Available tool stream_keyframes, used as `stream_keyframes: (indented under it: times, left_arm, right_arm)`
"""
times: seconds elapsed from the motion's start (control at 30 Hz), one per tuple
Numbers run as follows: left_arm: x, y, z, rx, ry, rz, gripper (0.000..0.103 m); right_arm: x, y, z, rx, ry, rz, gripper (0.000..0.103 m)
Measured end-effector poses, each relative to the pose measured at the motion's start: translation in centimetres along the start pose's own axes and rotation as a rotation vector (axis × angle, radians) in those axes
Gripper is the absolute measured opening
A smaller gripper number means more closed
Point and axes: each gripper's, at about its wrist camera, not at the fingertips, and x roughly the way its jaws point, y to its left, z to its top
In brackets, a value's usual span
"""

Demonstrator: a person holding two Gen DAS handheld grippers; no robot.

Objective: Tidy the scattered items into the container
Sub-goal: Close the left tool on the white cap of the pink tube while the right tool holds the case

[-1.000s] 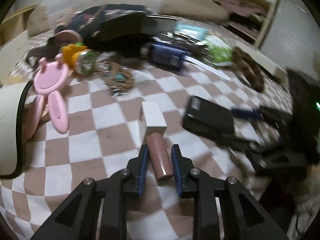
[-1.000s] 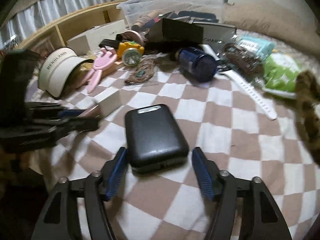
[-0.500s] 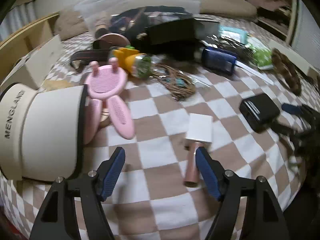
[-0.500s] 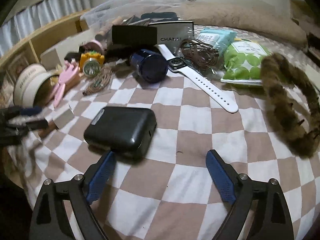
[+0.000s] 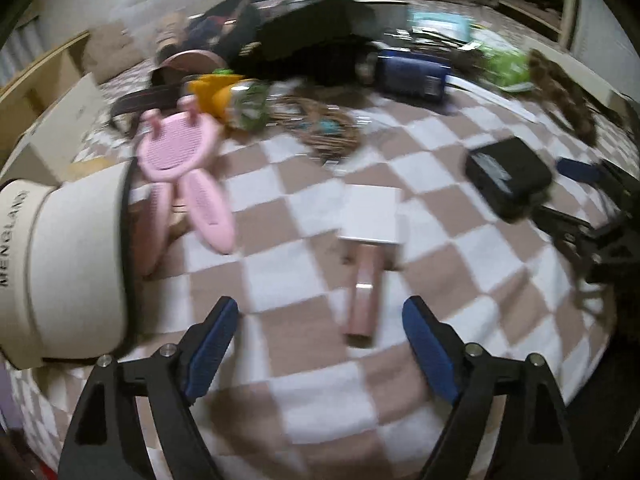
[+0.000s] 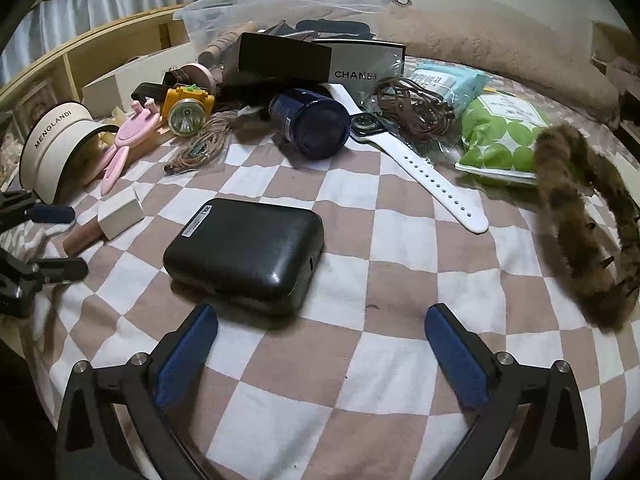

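Both tools are standing wide open and holding nothing. Your left tool (image 5: 320, 338) is hovering over the checkered bedcover (image 6: 400, 240), its blue pads straddling the handle end of a rose-gold brush with a white head (image 5: 370, 240). Your right tool (image 6: 322, 352) is hanging just behind the black power bank (image 6: 244, 256), not touching it.

You are looking at a task that is barely started, judging by the spread. The clear plastic container (image 6: 288, 4) is sitting at the far edge of the bed with a few things seemingly already inside, though the glare is making its contents hard to read.

Still lying out on the cover, you are facing: one power bank, one brush, one cream visor (image 6: 56, 148), one pink rabbit-shaped comb (image 6: 128, 140), one yellow headlamp (image 6: 186, 108), one coil of twine (image 6: 200, 148), one dark blue jar (image 6: 312, 122), one white-strapped watch (image 6: 416, 164), one black box (image 6: 280, 58), one brown cord bundle (image 6: 416, 110), one teal packet (image 6: 448, 80), one green-dotted packet (image 6: 500, 136) and one furry headband (image 6: 576, 216).
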Motion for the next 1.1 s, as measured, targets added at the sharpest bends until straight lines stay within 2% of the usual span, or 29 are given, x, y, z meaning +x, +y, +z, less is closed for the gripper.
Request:
stream_keyframes:
  times: [0.23, 0.33, 0.43, 0.47, 0.57, 0.7, 0.93, 1.1]
  left_arm:
    - [0.8, 3.6, 0.3, -0.107, -0.014, 0.099, 0.086]
    - [1.3, 4.2, 0.3, -0.15, -0.029, 0.091, 0.087]
    - [1.6, 3.8, 0.0, -0.179, -0.047, 0.104, 0.095]
    - [1.6, 3.7, -0.1, -0.207, -0.048, 0.097, 0.097]
    - [1.4, 3.1, -0.4, -0.279, -0.061, -0.059, 0.102]
    - [1.1, 1.1, -0.1, -0.264, -0.073, -0.118, 0.103]
    - [2.6, 0.1, 1.2, -0.458, -0.113, -0.047, 0.103]
    - [3.4, -1.3, 1.6, -0.473, -0.134, 0.076, 0.103]
  right_arm:
    - [0.0, 0.1, 0.0, 0.003, 0.0, 0.0, 0.103]
    - [0.3, 0.2, 0.1, -0.003, 0.014, -0.008, 0.103]
    - [0.4, 0.7, 0.1, -0.025, 0.01, -0.045, 0.103]
    - [0.4, 0.9, 0.1, -0.034, 0.008, -0.059, 0.103]
    - [0.4, 1.2, 0.0, -0.044, -0.003, -0.081, 0.103]
    - [0.4, 1.0, 0.0, -0.035, -0.007, -0.078, 0.103]
    - [0.2, 1.1, -0.1, -0.032, -0.018, -0.083, 0.103]
    - [0.2, 1.1, -0.1, -0.035, -0.024, -0.082, 0.103]
